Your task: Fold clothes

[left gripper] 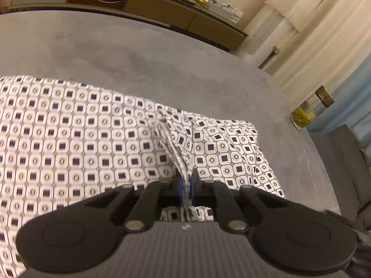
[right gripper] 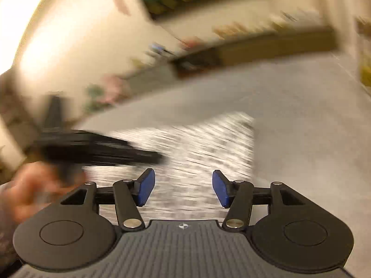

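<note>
Room: cream walls showed in both wrist views, and pale pleated curtains (left gripper: 308,44) hung toward 2 o'clock in the left wrist view.
Sideboard: a long brown sideboard (left gripper: 160,11) ran along the far wall from 11 to 1 o'clock, with small golden items and boxes on its top, too small to name.
Surface: a wide grey table (left gripper: 143,55) filled the middle of the left wrist view, and its edge curved away toward 4 o'clock.
Jars: two glass jars (left gripper: 310,108) stood near the table's edge at 3 o'clock, one with yellow contents and one with a dark gold lid.
Seat: a grey upholstered seat (left gripper: 343,157) sat beyond the table edge at 4 o'clock.
Garment: a white garment (left gripper: 69,139) printed with dark squares and rings lay spread on the table from 9 o'clock to the centre, its far part bunched and creased toward 3 o'clock.
Left tool: the left tool (left gripper: 185,185) was clamped on a gathered fold of the garment, which rose as a ridge from the blue pads toward 12 o'clock.
Right tool: the right tool (right gripper: 183,187) stood with its blue pads (right gripper: 146,190) well apart and nothing between them, above the garment.
Right wrist view: heavily blurred; the left tool's dark shape and a hand (right gripper: 34,190) sat at 9 o'clock.
</note>
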### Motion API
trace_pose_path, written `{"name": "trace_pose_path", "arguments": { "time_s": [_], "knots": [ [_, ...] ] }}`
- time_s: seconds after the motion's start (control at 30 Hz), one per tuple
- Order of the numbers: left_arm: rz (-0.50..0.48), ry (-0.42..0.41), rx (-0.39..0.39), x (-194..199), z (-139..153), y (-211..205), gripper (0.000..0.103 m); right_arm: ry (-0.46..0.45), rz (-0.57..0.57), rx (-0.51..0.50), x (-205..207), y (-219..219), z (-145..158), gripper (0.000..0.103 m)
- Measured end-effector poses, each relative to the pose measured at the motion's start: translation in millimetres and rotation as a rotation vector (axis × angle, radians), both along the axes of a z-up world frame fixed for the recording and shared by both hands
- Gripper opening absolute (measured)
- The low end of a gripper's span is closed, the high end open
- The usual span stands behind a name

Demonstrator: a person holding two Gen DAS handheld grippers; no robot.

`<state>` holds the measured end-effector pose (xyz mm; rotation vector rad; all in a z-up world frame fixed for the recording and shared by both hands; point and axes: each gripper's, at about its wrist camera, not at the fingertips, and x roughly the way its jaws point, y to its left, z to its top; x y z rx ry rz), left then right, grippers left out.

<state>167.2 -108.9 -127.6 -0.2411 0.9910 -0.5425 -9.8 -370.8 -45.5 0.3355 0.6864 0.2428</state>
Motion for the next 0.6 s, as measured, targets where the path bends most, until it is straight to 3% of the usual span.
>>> {"name": "trace_pose_path", "arguments": {
  "time_s": [0.07,0.17,0.27,0.37,0.43,0.5,0.6],
  "knots": [
    [0.027,-0.001,0.006,-3.2,0.3,0.4,0.005,0.09,-0.036,-0.073,16.3,-1.4,-12.2,0.044],
    [0.023,-0.024,0.03,-7.7,2.5,-9.0,0.005,0.039,-0.041,-0.064,31.6,-10.0,-1.3,0.044],
    [0.011,-0.024,0.054,-8.3,0.4,-12.3,0.005,0.021,-0.08,-0.035,63.3,-27.4,8.8,0.055],
    [0.003,-0.019,0.071,-7.9,-2.0,-12.8,0.005,0.069,-0.073,-0.031,106.2,-30.3,-1.2,0.055],
    [-0.01,-0.016,0.081,-7.8,-3.0,-12.1,0.005,0.103,-0.048,-0.033,131.1,-24.9,-12.8,0.04],
    [-0.021,-0.014,0.086,-6.6,-3.2,-11.4,0.005,0.11,-0.016,-0.038,147.6,-17.7,-21.0,0.018],
    [-0.021,-0.009,0.081,-4.3,-3.4,-6.8,0.006,-0.017,-0.004,0.014,146.1,-22.8,-3.7,0.008]
  ]
}}
